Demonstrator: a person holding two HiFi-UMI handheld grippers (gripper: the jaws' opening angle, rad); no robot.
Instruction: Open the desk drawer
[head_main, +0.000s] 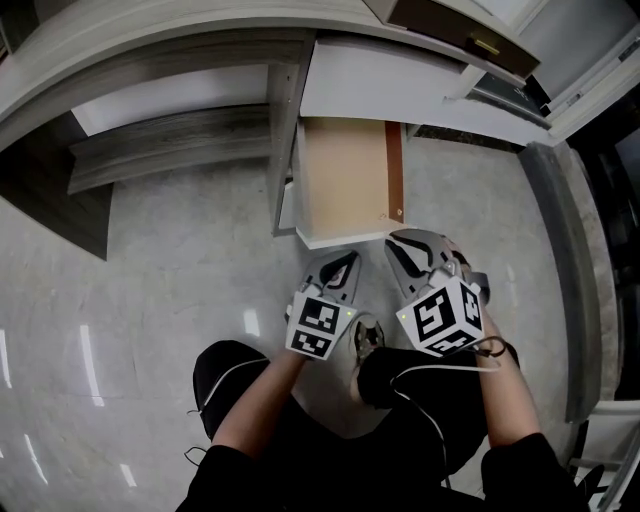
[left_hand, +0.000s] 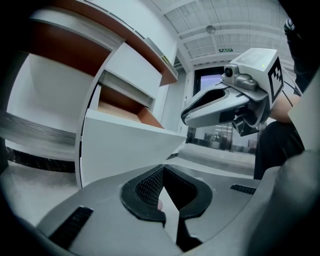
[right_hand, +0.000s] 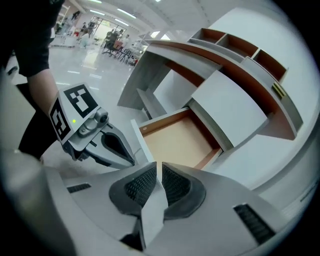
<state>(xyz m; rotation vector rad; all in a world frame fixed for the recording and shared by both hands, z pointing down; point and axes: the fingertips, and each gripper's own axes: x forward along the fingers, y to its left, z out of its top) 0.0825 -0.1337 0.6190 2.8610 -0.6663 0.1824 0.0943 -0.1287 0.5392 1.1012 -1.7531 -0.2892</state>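
The desk drawer stands pulled out, its pale wood bottom bare, with a red-brown strip along its right side. Its white front panel faces me. My left gripper hovers just in front of that panel, jaws shut with nothing in them; its own view shows the panel close ahead and the right gripper to the right. My right gripper hangs above the drawer's front right corner, tilted down. In its own view the jaws stand a narrow slit apart with nothing gripped, and the open drawer lies beyond.
The grey desk top curves across the back, with a white cabinet side above the drawer. A low grey wood shelf sits at left. My knees and a shoe are on the glossy tile floor just behind the grippers.
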